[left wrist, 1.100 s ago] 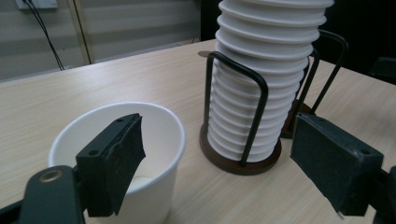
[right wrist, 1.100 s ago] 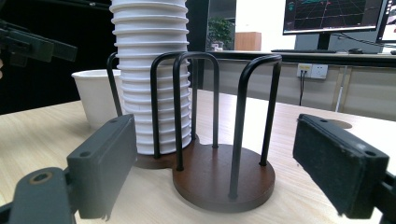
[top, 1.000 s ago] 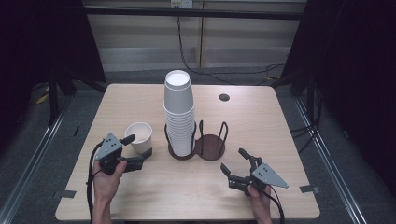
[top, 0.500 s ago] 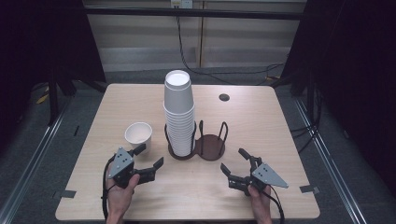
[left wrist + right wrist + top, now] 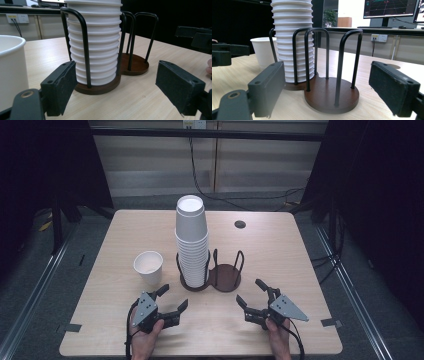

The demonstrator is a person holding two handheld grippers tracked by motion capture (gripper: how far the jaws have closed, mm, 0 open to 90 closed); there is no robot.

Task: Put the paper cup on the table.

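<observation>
A tall stack of white paper cups (image 5: 192, 240) (image 5: 95, 42) (image 5: 293, 40) stands in the left ring of a dark double cup holder (image 5: 225, 276) (image 5: 332, 96); the holder's right ring is empty. A single white cup (image 5: 148, 267) (image 5: 10, 72) (image 5: 263, 53) sits upright on the table left of the holder. My left gripper (image 5: 172, 299) (image 5: 123, 87) rests near the front edge, open, aimed at the stack, nothing between its pads. My right gripper (image 5: 251, 292) (image 5: 337, 92) is open too, facing the holder's empty ring.
The wooden table (image 5: 280, 255) has a round cable hole (image 5: 240, 224) at its back right. Tape marks (image 5: 329, 322) sit at the front corners. Dark floor and rails surround the table on each side.
My left gripper has drawn back from beside the single cup toward the front edge and right, and now points at the stack. The right gripper has stayed put.
</observation>
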